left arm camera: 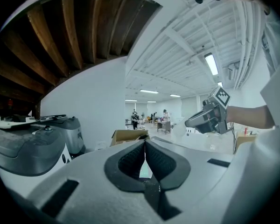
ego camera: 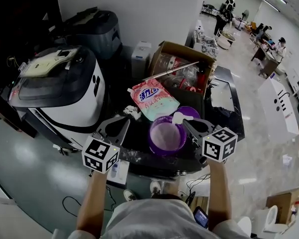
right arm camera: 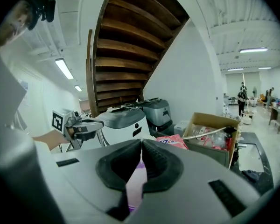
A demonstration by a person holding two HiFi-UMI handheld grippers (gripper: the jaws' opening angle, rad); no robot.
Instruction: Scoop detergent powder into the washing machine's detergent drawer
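A purple bowl (ego camera: 166, 136) of pale detergent powder stands on the dark table top, with a white scoop (ego camera: 178, 117) at its far rim. Behind it lies a pink detergent bag (ego camera: 153, 98). The white and black washing machine (ego camera: 60, 91) stands to the left; I cannot make out its drawer. My left gripper (ego camera: 125, 121) hovers shut and empty just left of the bowl. My right gripper (ego camera: 186, 123) hovers shut at the bowl's right rim, tips next to the scoop. Both gripper views show the pads (left arm camera: 145, 143) (right arm camera: 141, 141) closed together with nothing sticking out.
An open cardboard box (ego camera: 184, 66) full of bottles and a long rod sits behind the bag. A purple lid (ego camera: 191, 112) lies by the bowl. A second grey machine (ego camera: 97, 29) stands at the back left. People work at tables far off on the right.
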